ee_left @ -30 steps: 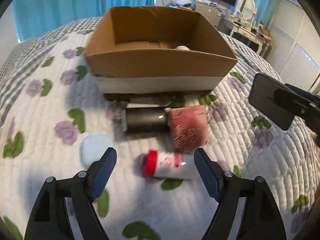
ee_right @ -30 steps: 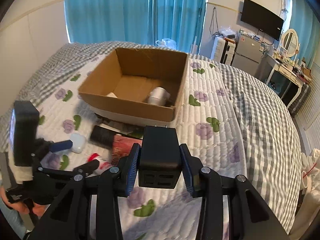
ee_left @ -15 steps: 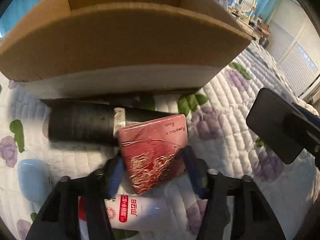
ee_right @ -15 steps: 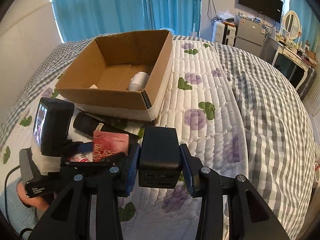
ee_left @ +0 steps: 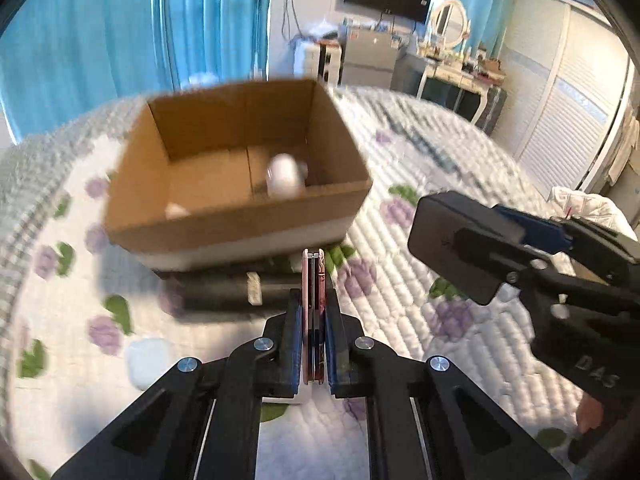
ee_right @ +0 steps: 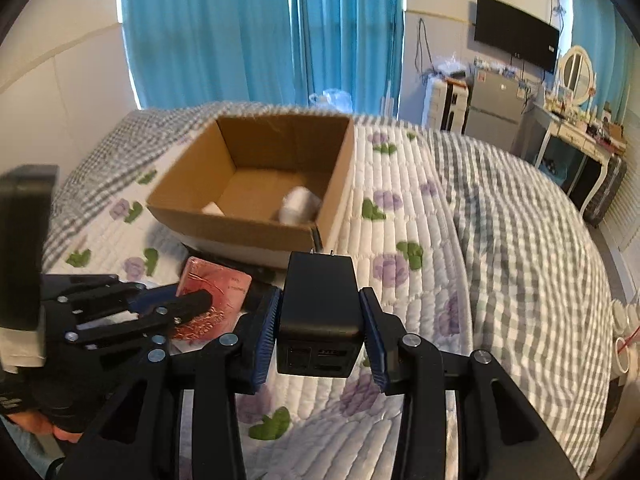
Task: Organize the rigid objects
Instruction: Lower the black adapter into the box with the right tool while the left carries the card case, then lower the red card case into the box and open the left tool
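My left gripper (ee_left: pixel 312 316) is shut on a flat red case (ee_left: pixel 312 304), held edge-on above the quilt; in the right wrist view the red case (ee_right: pixel 218 292) shows its broad face between the left fingers. My right gripper (ee_right: pixel 320 320) is shut on a black charger block (ee_right: pixel 320 300), which also shows at the right of the left wrist view (ee_left: pixel 460 244). The open cardboard box (ee_left: pixel 240 224) stands ahead on the bed with a white cylinder (ee_left: pixel 285 176) inside; the box also shows in the right wrist view (ee_right: pixel 240 224).
A black tube (ee_left: pixel 228 292) lies against the box's near wall. A white earbud case (ee_left: pixel 146 362) lies on the quilt to the left. The bed falls away at the right toward furniture and a wardrobe.
My left gripper closed on the red case and lifted it off the quilt, turning it edge-on. The right gripper kept the charger block and stayed near the box.
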Available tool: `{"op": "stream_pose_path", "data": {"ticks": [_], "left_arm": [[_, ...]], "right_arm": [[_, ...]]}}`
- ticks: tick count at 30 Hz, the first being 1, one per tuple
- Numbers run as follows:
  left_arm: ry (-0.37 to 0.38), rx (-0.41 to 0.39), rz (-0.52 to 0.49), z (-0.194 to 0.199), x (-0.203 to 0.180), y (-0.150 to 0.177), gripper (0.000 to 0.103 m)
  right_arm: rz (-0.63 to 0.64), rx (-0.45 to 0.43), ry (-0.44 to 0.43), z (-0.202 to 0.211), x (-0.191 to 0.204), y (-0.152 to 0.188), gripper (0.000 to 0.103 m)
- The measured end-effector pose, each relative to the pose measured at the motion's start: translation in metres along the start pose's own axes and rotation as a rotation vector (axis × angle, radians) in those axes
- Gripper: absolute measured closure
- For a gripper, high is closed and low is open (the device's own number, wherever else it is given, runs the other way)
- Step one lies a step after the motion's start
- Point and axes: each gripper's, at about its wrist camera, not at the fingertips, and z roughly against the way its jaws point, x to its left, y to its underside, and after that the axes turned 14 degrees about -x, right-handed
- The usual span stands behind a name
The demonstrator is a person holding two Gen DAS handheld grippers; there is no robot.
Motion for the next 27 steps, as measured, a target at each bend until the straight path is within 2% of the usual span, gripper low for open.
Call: {"op": "stream_pose_path", "data": {"ticks": [6,11,15,19,23,27], "left_arm": [[-0.045,-0.102,-0.015,0.034,0.015,-0.053,0.093],[-0.119,-0.153,-0.038,0.031,0.038,-0.091,0.093],[-0.133,-0.168,-0.029,0.001,0.059,-0.111,0.093],[-0.143,-0.128,-0.020,-0.051,0.074,-0.114,0.093],[-0.154,-0.090,-0.035,-0.102,0.083,-0.106,0.093],[-0.168,-0.050,-0.025,-0.135,0.092,-0.097,0.093]], "right_arm": [[0.045,-0.093,-0.005,0.022,0.018,-0.044,0.064],[0.071,-0.173,-0.025,0.013,0.034,-0.089,0.064],[0.082,-0.201,-0.037,-0.017,0.042,-0.115,0.064],[0.080,-0.199,-0.034,-0.065,0.039,-0.130,0.064],[0.091,-0.164,-0.035,-0.113,0.034,-0.131,0.064],[0.093,-0.127,-0.046,-0.145,0.023,-0.120,0.064]]}}
